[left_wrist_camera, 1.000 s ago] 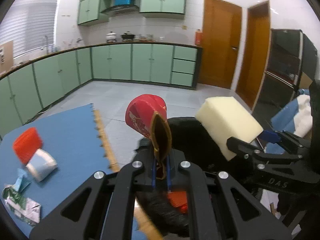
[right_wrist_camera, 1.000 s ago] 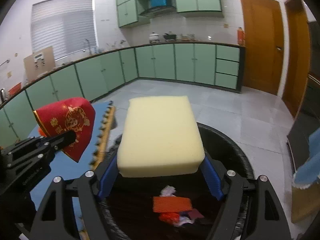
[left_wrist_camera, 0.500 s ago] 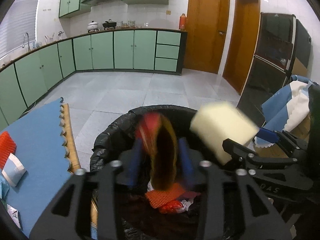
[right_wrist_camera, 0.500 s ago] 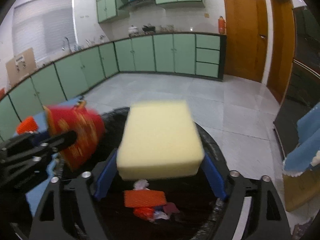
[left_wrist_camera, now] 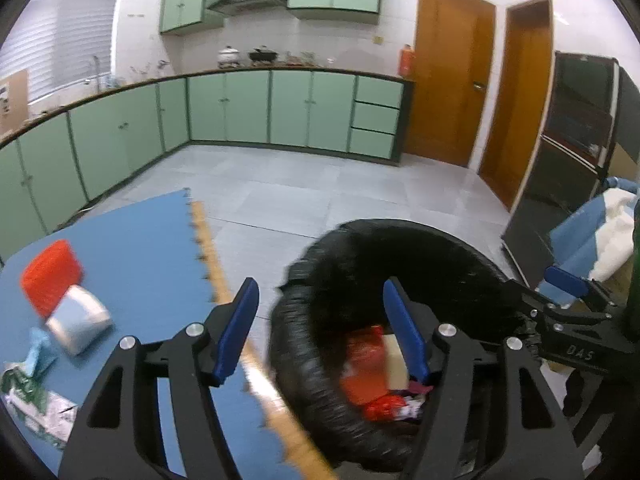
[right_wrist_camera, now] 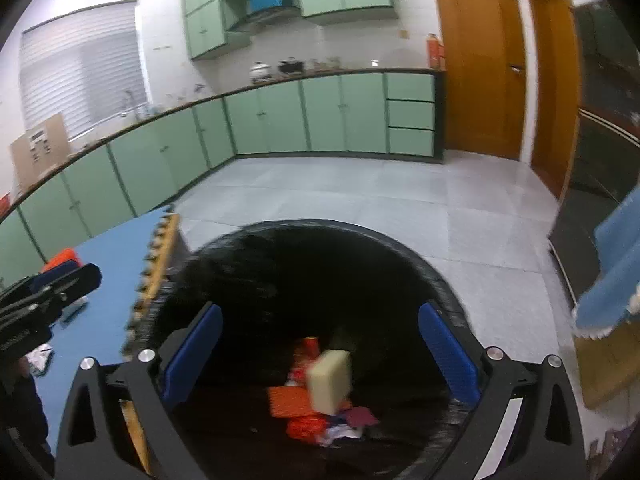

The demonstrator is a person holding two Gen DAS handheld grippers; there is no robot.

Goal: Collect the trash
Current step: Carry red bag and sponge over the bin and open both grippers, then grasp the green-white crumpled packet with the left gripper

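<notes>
Trash lay on two surfaces. The black-lined bin [right_wrist_camera: 400, 256], round with a crinkled plastic liner, sat on the grey tiled floor [left_wrist_camera: 320, 192] just beside the blue foam mat [left_wrist_camera: 132, 248], whose edge was cut in interlocking teeth with a tan strip along it. Inside the bin, the yellow sponge [right_wrist_camera: 330, 380], a soft rectangular block, was tilted above an orange mesh piece [right_wrist_camera: 286, 400], with the red packet [right_wrist_camera: 306, 354] behind it and crumpled red, purple and white scraps below. From the left wrist view the bin's near wall hid most of that pile.

Four pieces were on the mat: one red mesh scrubber [left_wrist_camera: 50, 280], one grey-white rounded roll [left_wrist_camera: 78, 322] touching it, one light blue crumpled wrapper [left_wrist_camera: 40, 354], and one green and white foil wrapper [left_wrist_camera: 28, 396] at the mat's near edge.

The left gripper [left_wrist_camera: 320, 332] had its jaws spread wide with nothing between them, one blue pad over the mat's edge and the other over the bin. The right gripper [right_wrist_camera: 320, 356] was likewise wide apart and bare, both pads above the bin's opening.

Green cabinets [left_wrist_camera: 280, 108] lined the walls, with two brown wooden doors [left_wrist_camera: 448, 92] to the right.
</notes>
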